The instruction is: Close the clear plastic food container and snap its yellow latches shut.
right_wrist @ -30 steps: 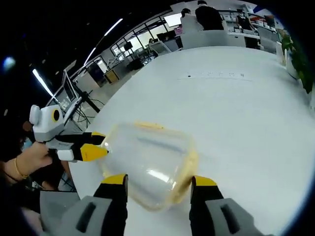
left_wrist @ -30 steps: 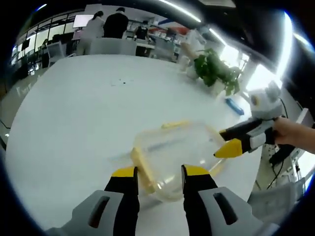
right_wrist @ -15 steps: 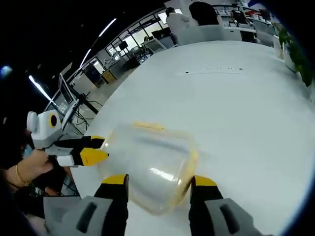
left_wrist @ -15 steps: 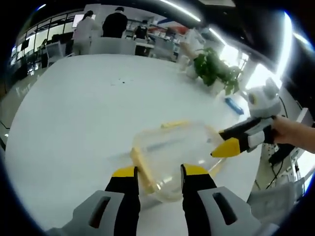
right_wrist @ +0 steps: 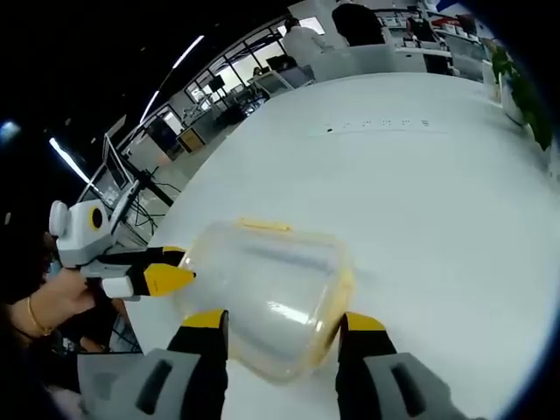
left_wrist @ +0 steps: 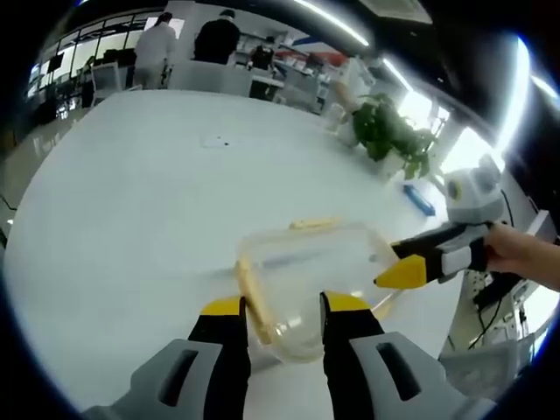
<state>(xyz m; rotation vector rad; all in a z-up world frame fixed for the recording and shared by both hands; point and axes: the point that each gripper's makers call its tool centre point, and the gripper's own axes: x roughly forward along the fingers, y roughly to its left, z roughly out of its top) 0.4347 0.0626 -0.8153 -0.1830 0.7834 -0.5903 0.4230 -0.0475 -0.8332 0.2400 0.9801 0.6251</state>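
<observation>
Left gripper view: clear container (left_wrist: 311, 271) on white table (left_wrist: 131, 201); contents unclear.

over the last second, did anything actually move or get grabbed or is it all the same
Hardly anything. Both views shifted slightly, which is camera motion. The clear container sits in the same spot on the white table, lid on. The left gripper and right gripper stay open, one at each side of it, gripping nothing. No yellow latch visibly changed.

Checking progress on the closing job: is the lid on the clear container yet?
Lid on: the clear container shows a domed top with yellow latches along its edges. Whether those are snapped shut, cannot tell.
</observation>
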